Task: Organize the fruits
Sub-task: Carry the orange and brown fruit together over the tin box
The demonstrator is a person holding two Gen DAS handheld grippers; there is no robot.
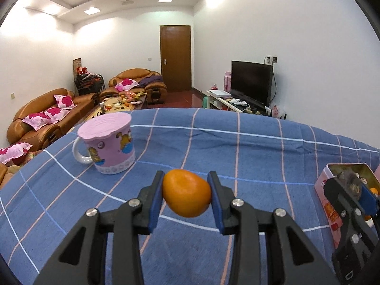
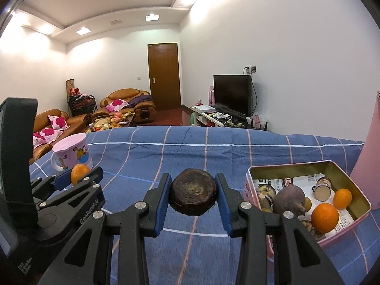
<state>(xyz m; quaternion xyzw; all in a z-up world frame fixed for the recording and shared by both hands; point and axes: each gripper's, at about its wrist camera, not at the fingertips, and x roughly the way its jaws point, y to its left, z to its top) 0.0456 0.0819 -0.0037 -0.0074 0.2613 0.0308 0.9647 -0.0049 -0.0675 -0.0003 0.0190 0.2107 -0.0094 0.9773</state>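
1. Orange skin between blue pads: my left gripper (image 1: 187,193) is closed on a small orange fruit (image 1: 187,192), both pads pressing its sides, fruit lifted clear of the blue checked cloth (image 1: 237,147).
2. My right gripper (image 2: 193,196) is clamped the same way on a dark brown round fruit (image 2: 193,194), flat cut face toward the camera, also off the cloth.
3. The pink tin (image 2: 308,166) is where things go, I judge; it already holds two oranges, a dark bulb and some cut pieces.
4. Key relation: from the right gripper the tin lies at about 3 o'clock, just beside the jaws. From the left gripper it sits out at 3 o'clock too, but well apart, with the right gripper between.
5. So the right hand is nearer; I judge it drops first, then clears out so the left can cross over.
6. Pink lidded mug (image 1: 108,142) stands at 10 o'clock from the left gripper, away from the path.
7. The orange's long axis runs across the jaws, so it may roll on release.
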